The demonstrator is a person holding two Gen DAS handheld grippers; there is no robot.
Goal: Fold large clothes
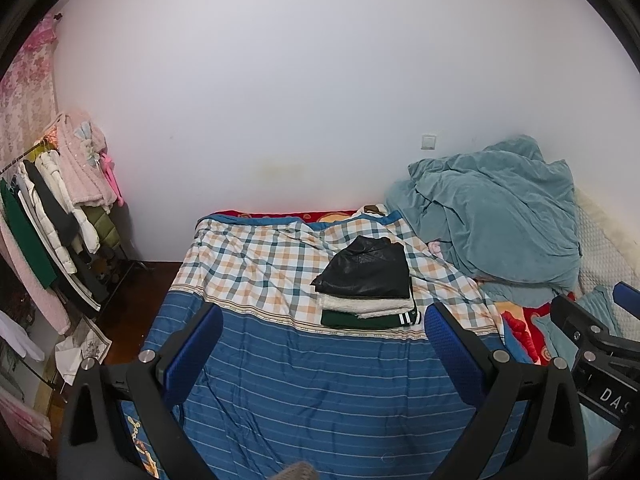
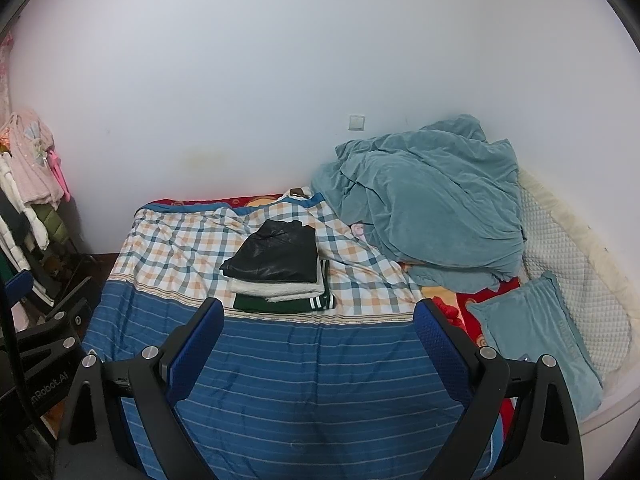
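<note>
Far left of both jaw pairs: crowded clothes rack of pink, white and green hanging garments (image 1: pixel 60 208), well apart, off the bed. Left gripper (image 1: pixel 324 332) jaws spread wide, holding nothing, hovering over blue striped bedspread with checked far panel (image 1: pixel 304 392). Stack of three folded garments: black glossy jacket (image 1: pixel 366 270) on top, white fleece piece (image 1: pixel 368 304) under it, dark green garment with white-striped cuff (image 1: pixel 372 320) at bottom. Stack sits ahead of jaws, slightly right of left gripper's centreline, beyond fingertips, no contact. Long axis of stack runs roughly across the view, side to side. Right gripper (image 2: pixel 320 320) jaws also wide, empty; same stack (image 2: pixel 276 268) lies ahead and left of its centreline. Roughly equidistant; can't call either hand nearer. Stack looks done; no unfolded garment laid out between jaws. Likely next candidate: rumpled teal plush blanket heap (image 2: pixel 424 200), ahead and right of both jaw pairs, so right hand nearer. Teal plush pillow (image 2: pixel 536 336) just right of right gripper's right finger.
</note>
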